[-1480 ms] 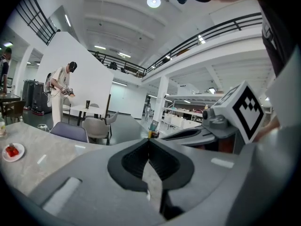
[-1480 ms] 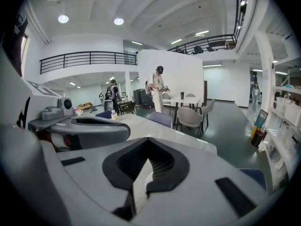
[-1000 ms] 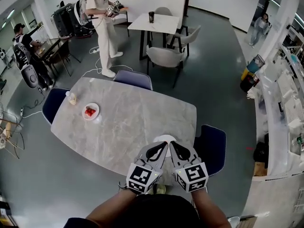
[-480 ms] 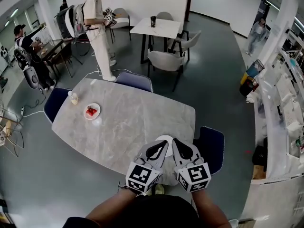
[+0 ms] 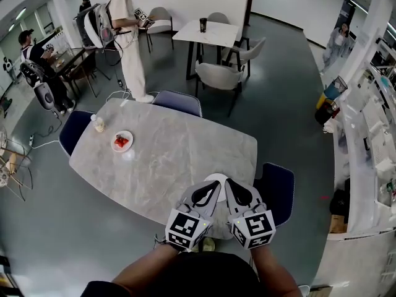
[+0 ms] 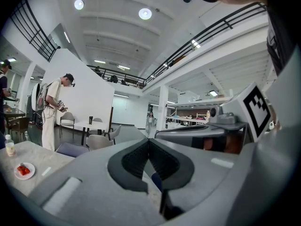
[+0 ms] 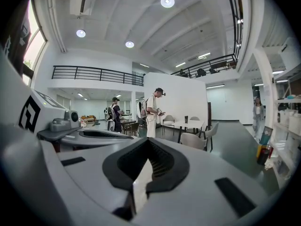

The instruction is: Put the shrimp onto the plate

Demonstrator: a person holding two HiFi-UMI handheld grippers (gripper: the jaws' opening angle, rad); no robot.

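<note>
Red shrimp (image 5: 120, 141) lie on a small white plate (image 5: 128, 136) at the far left of the marble table (image 5: 167, 159); the left gripper view has the same shrimp (image 6: 22, 170) low at its left. A second white plate (image 5: 215, 178) sits at the near edge, partly hidden behind both grippers' tips. My left gripper (image 5: 214, 186) (image 6: 148, 142) and right gripper (image 5: 226, 185) (image 7: 148, 141) are side by side just over that near plate. Both are shut with nothing between the jaws, far from the shrimp.
A small bottle (image 5: 98, 124) (image 6: 9, 145) stands beside the shrimp plate. Blue chairs (image 5: 276, 190) ring the table. A person in white (image 5: 129, 30) stands beyond its far side, and another table with chairs (image 5: 207, 33) stands further back.
The head view has shifted a little, so the table sits slightly lower and to the right. The standing person has stepped further away. Both grippers stay shut in place.
</note>
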